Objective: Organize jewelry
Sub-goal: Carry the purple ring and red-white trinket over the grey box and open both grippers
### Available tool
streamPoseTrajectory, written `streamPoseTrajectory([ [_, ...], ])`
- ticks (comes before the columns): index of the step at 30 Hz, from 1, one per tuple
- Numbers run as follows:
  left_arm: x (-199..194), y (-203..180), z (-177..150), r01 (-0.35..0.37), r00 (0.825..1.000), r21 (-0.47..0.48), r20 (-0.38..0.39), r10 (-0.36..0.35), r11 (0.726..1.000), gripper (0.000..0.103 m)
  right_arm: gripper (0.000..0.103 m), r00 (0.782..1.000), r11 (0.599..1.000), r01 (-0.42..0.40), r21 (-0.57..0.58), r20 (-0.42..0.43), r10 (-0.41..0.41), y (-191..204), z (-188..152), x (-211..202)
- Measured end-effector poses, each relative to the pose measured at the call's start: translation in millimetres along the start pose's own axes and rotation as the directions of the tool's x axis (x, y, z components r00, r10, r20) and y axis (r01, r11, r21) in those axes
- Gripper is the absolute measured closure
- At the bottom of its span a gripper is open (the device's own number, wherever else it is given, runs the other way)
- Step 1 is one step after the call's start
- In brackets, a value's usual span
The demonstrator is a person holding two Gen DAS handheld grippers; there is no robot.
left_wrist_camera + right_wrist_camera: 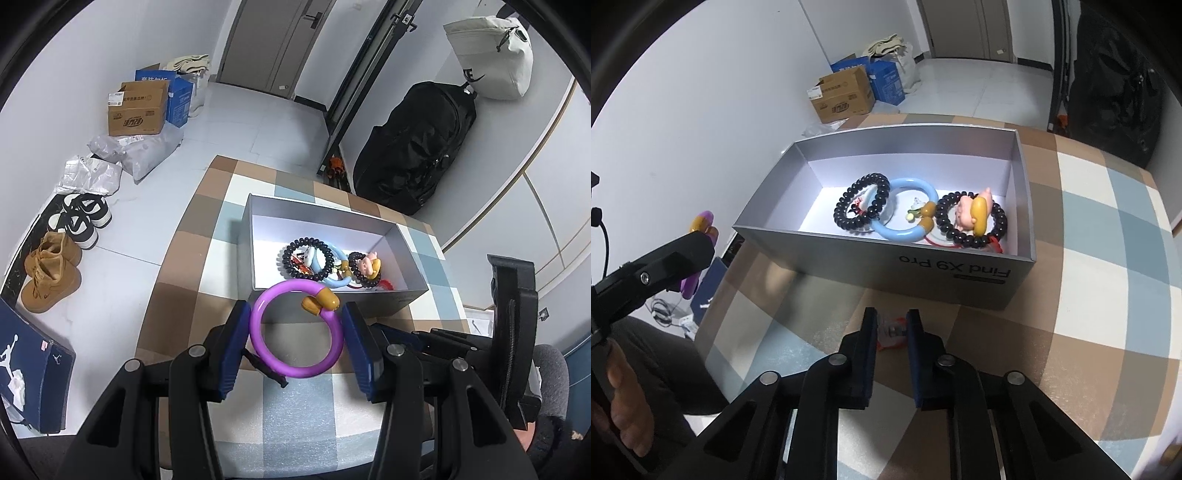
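My left gripper (295,317) is shut on a purple bangle (266,347) with an orange gourd charm (321,301), held above the table just before the near wall of a grey box (391,299). The bangle also shows in the right wrist view (701,225). The box (849,254) holds two black bead bracelets (862,201), a blue bangle (905,229) and a pink and yellow charm (975,214). My right gripper (892,325) is shut on a small clear piece with a red cord (892,334), low over the table before the box.
The box stands on a checked tablecloth (295,424). On the floor to the left are shoes (51,273), cardboard boxes (136,110) and plastic bags. A black backpack (417,147) hangs behind the table at right.
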State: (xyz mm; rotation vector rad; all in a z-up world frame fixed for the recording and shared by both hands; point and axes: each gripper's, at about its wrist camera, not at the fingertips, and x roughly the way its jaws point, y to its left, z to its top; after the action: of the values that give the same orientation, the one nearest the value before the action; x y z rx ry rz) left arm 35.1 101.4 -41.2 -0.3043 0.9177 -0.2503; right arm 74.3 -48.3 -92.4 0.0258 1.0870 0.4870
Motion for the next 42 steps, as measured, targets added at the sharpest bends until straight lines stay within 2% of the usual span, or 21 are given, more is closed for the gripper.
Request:
streamPoseTrajectory([
  [3, 0, -1, 0, -0.002, 1.0, 0.006, -0.001, 0.002, 1.0, 0.058, 0.099, 1.0, 1.0, -0.004, 0.0, 0.012, 0.004, 0, -1, -4],
  [12, 0, -1, -1, -0.014, 1.0, 0.006, 0.0, 0.014, 1.0, 0.058, 0.099, 1.0, 1.0, -0.013, -0.005, 0.019, 0.013, 2, -1, -9],
  [20, 3, -3, 3, -0.014, 1.0, 0.001, 0.001, 0.014, 1.0, 0.058, 0.099, 0.996, 0.997, -0.071, 0.008, 0.058, 0.07, 9, 5, -20],
  [29, 8, -4, 13, -0.004, 1.0, -0.041, 0.013, 0.004, 0.999, 0.058, 0.099, 0.974, 0.986, -0.165, -0.005, 0.153, 0.164, 16, 22, -48],
  [33, 12, -10, 17, -0.012, 1.0, -0.029, 0.016, 0.012, 1.0, 0.058, 0.099, 0.963, 0.981, -0.195, 0.007, 0.193, 0.19, 12, 28, -61],
  [42, 24, -21, 32, 0.006, 1.0, -0.046, 0.01, -0.006, 0.999, 0.058, 0.099, 0.955, 0.977, -0.204, 0.067, 0.235, 0.184, -10, 49, -66],
])
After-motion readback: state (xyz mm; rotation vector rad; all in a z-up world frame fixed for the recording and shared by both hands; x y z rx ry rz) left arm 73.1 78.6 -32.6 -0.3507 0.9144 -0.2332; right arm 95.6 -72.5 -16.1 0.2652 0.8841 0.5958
